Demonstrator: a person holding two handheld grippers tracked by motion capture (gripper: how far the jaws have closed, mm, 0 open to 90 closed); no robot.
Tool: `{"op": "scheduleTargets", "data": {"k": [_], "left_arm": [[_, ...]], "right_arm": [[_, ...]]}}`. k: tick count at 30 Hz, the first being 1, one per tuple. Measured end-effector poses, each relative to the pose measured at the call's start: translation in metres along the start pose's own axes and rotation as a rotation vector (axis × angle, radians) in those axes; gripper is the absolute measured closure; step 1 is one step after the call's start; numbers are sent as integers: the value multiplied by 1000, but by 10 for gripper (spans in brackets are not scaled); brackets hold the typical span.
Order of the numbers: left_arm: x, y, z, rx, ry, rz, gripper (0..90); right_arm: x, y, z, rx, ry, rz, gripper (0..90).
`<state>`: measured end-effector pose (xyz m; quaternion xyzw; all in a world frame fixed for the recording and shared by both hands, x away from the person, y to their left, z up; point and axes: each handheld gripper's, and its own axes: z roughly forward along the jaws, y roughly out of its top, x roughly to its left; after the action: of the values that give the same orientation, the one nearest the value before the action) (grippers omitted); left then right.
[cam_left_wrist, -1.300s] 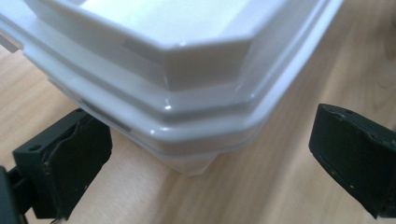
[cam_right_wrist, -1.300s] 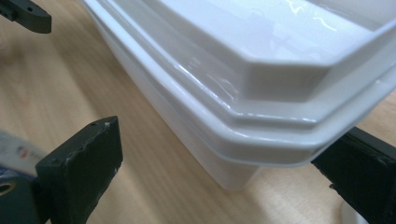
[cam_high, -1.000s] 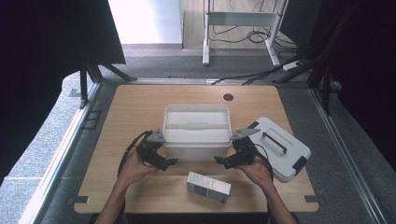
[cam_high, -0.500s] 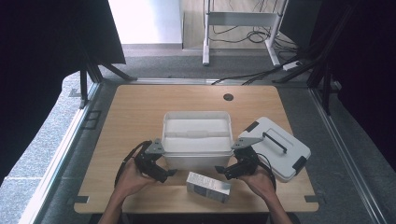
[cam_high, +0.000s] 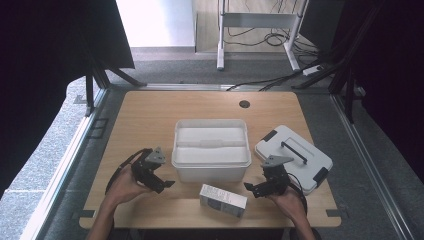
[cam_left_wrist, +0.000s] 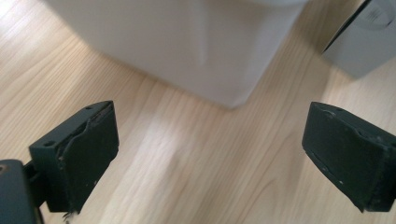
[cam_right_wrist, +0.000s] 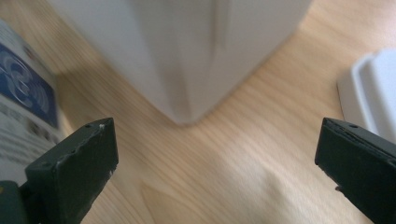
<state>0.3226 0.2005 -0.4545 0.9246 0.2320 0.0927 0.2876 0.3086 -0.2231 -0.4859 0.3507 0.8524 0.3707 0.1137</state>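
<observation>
White rectangular plastic bin is sitting between both wide-open grippers, left gripper and right gripper. Judged next: reaching for the small printed cardboard box.

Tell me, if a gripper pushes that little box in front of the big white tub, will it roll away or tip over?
Probably neither. The little box lies flat on its broad side on the table, so it should slide, not roll. It looks like thin cardboard, likely light, and could dent if squeezed hard.

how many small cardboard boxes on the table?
1. The small box lies near the front edge of the table, in front of the white bin, between the two grippers. The bin's inside looks empty.
</observation>
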Motion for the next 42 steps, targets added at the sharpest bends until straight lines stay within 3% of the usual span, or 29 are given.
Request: {"op": "scheduleTargets", "data": {"k": [5, 12, 17, 20, 25, 30, 31, 37, 42], "left_arm": [[23, 0, -9, 42, -14, 11, 62], [47, 9, -25, 85, -21, 50, 143], [59, 23, -38, 93, -38, 73, 161], [64, 36, -47, 102, -52, 94, 180], [68, 61, -62, 96, -69, 127, 232], [65, 92, -64, 92, -89, 170, 250], [65, 92, -64, 92, -89, 170, 250], [55, 125, -50, 101, -129, 227, 252], [43, 153, -30, 136, -156, 299, 326]], "right_arm": [[-3, -18, 6, 31, -24, 0, 0], [-3, -28, 13, 75, -47, -25, 0], [-2, -34, 14, 27, -60, -28, 0], [-2, -34, 13, 28, -62, -25, 0], [-2, -34, 13, 27, -63, -29, 0], [-2, -35, 13, 26, -52, -41, 0], [-2, -35, 13, 26, -52, -41, 0], [-1, -35, 13, 28, -32, -54, 0], [-1, -35, 13, 29, -33, -55, 0]]}}
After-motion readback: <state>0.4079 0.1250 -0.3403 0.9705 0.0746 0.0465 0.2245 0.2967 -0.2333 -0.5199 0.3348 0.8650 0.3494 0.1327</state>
